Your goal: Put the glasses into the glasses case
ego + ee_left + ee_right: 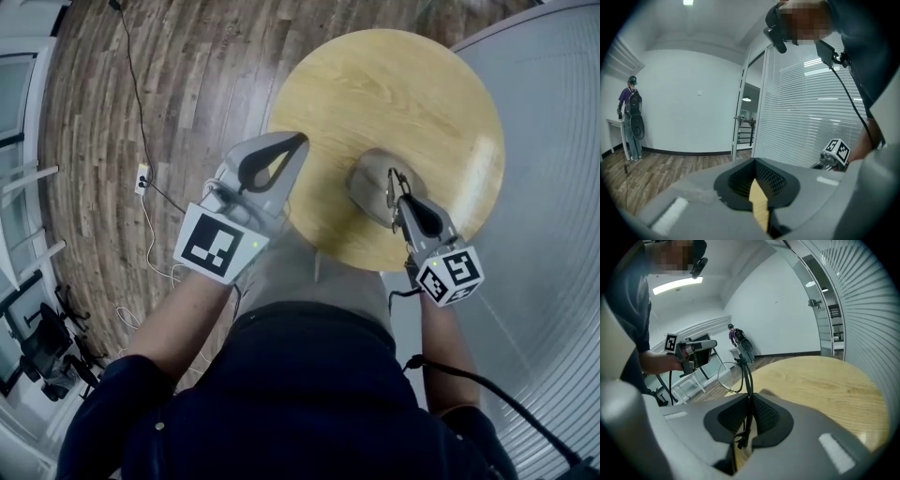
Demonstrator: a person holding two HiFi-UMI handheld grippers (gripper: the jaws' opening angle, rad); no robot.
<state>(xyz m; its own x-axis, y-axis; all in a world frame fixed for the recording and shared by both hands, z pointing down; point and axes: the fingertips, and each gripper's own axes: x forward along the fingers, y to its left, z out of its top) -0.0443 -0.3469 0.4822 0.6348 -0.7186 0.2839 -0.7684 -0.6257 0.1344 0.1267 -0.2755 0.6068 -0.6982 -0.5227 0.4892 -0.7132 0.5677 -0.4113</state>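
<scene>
Round light-wood table [375,84]: the surface carries a grey oval glasses case [367,183], lying near the edge closest to the person. Whether the case is open cannot be told from above. Right gripper [401,199], grey with a marker cube [452,274] at its rear, points down and forward over the case. Its jaws are closed to a narrow gap on the thin black wire-framed glasses [740,371]. In the right gripper view the folded temples run up between the jaws, and a clear round lens [727,376] stands out above the tips. The glasses hang directly over the case in the head view [392,186]; contact between them cannot be made out. Left gripper [298,145], same grey build with its own marker cube [217,246], sits over the left rim of the surface, well apart from the case. Its jaws meet at the tips with nothing between them; only a sliver of the wood shows through the hollow. Dark plank floor [169,94] lies around the surface.
</scene>
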